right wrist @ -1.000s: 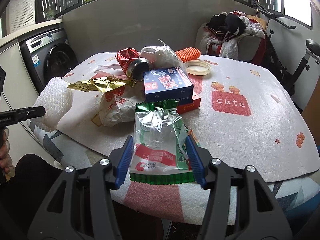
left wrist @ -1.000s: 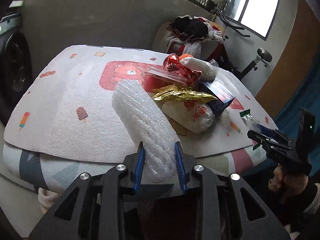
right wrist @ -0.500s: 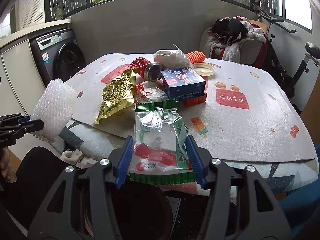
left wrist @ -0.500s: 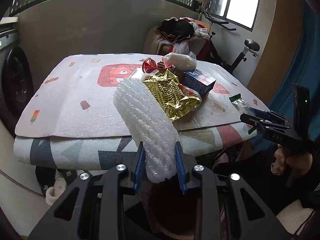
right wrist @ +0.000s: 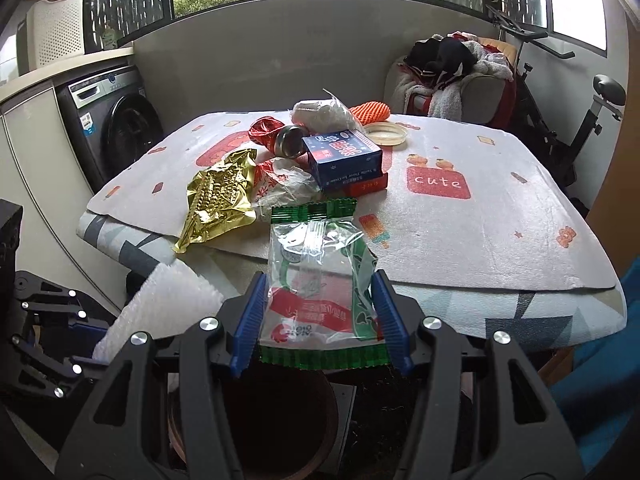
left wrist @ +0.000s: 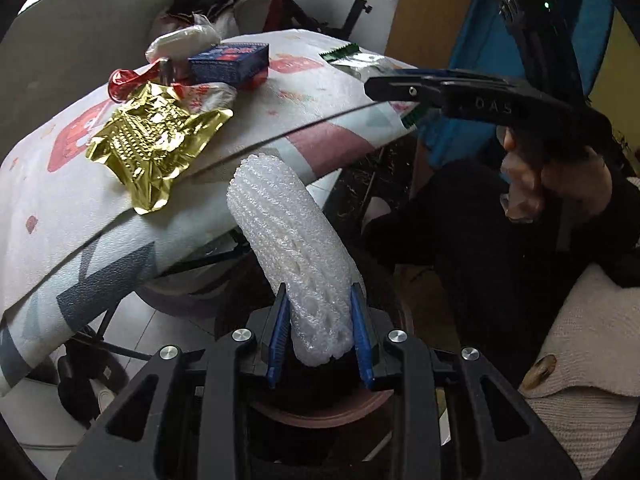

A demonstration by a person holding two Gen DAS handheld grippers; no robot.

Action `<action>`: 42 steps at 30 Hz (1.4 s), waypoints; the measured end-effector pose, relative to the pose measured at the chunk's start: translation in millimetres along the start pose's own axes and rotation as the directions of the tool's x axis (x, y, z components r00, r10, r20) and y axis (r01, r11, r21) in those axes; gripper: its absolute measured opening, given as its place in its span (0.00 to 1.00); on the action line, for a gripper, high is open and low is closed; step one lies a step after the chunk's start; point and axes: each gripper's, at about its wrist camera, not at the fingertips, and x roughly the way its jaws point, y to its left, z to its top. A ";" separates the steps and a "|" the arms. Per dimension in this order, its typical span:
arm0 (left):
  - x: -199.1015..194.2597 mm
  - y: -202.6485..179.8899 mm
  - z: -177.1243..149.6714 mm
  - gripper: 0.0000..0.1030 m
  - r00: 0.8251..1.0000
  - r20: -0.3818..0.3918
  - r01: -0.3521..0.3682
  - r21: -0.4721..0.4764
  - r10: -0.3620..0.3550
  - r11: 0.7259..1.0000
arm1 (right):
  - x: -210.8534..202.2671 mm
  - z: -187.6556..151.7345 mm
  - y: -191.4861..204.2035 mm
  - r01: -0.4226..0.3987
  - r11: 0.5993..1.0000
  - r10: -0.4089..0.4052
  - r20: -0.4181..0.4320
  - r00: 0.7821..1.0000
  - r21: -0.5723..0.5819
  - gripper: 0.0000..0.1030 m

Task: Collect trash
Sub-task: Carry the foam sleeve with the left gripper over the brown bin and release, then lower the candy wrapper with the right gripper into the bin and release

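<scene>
Two pieces of trash are off the worktop (right wrist: 460, 236) and in hand, neither yet dropped. Low in the left wrist view, the left gripper (left wrist: 320, 334) pinches the near end of a white foam net sleeve (left wrist: 292, 252); the sleeve juts up toward the middle of the frame, past the worktop edge. Beneath it, at the bottom centre, a round brown bin (left wrist: 320, 416) shows its rim, so the sleeve looks to hang over or just beside the opening.

In the right wrist view, the right gripper (right wrist: 320, 320) clamps a clear snack bag with green edges (right wrist: 320, 280) between its blue pads, at lower centre. The dark mouth of the bin (right wrist: 276, 428) sits directly below, at the bottom of the frame. The foam sleeve shows at lower left of this view, near the bag.

Most of the job remains, by my reading. On the worktop, in the upper middle of the right wrist view, lie a gold foil wrapper (right wrist: 220, 196) close to the near edge, a crumpled white and red plastic bag (right wrist: 280, 188), a blue box (right wrist: 344, 156) on a red box, a crushed red can (right wrist: 276, 138), a white bag (right wrist: 320, 114), an orange net (right wrist: 370, 114) and a round lid (right wrist: 386, 134).

Both held pieces seem ready for release into the bin.
</scene>
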 end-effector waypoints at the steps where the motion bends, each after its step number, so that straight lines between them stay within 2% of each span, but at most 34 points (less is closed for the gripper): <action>1: 6.1 -0.3 -0.9 0.28 1.000 -0.020 -0.001 0.007 0.001 1.000 | 1.3 -2.8 -2.1 0.002 1.000 -0.002 -0.008 1.000 0.006 0.53; 8: 37.6 14.7 -3.6 0.28 0.995 -0.093 0.021 -0.060 -0.026 0.998 | 14.6 -16.1 -4.2 -0.008 1.000 0.009 -0.056 0.998 0.022 0.53; 17: 41.1 17.1 -7.3 0.29 0.995 -0.101 0.020 -0.065 -0.027 0.998 | 22.0 -18.5 6.6 -0.026 0.999 0.024 -0.077 0.997 -0.021 0.53; 19: 38.9 18.5 -6.1 0.34 0.995 -0.098 0.018 -0.071 -0.025 0.997 | 22.6 -18.6 8.3 -0.027 0.999 0.025 -0.078 0.997 -0.027 0.53; 20: 37.7 20.2 -6.2 0.42 0.996 -0.092 0.011 -0.076 -0.018 0.997 | 23.0 -18.8 9.0 -0.028 0.999 0.025 -0.080 0.996 -0.030 0.53; 22: 30.6 24.0 -4.0 0.59 0.998 -0.061 -0.025 -0.096 0.019 0.995 | 23.4 -19.5 10.5 -0.031 0.999 0.028 -0.083 0.996 -0.038 0.53; 24: 16.1 27.3 -3.6 0.63 0.999 0.009 -0.044 -0.129 0.045 0.991 | 22.8 -20.9 14.4 -0.042 0.998 0.037 -0.084 0.996 -0.056 0.53; 25: 8.4 30.6 -4.0 0.69 0.997 0.047 -0.054 -0.149 0.061 0.987 | 22.7 -21.6 17.2 -0.054 0.996 0.048 -0.086 0.995 -0.068 0.53; 26: 0.6 34.4 -5.1 0.76 0.993 0.084 -0.069 -0.171 0.084 0.983 | 22.9 -22.3 20.3 -0.071 0.994 0.064 -0.089 0.994 -0.081 0.54; 28: -13.5 41.3 -7.6 0.80 0.982 0.147 -0.086 -0.217 0.119 0.972 | 24.8 -24.6 29.4 -0.101 0.987 0.088 -0.104 0.991 -0.121 0.54; 31: -26.9 51.1 -9.3 0.83 0.965 0.196 -0.115 -0.288 0.176 0.951 | 34.1 -30.3 46.2 -0.134 0.973 0.104 -0.158 0.982 -0.190 0.54; 35: -38.4 60.5 -11.6 0.84 0.945 0.212 -0.163 -0.358 0.251 0.919 | 47.7 -39.2 64.6 -0.187 0.949 0.126 -0.240 0.963 -0.255 0.54; 42: -42.1 65.7 -13.3 0.88 0.937 0.215 -0.177 -0.387 0.275 0.905 | 57.9 -48.0 74.2 -0.212 0.935 0.123 -0.298 0.947 -0.286 0.55</action>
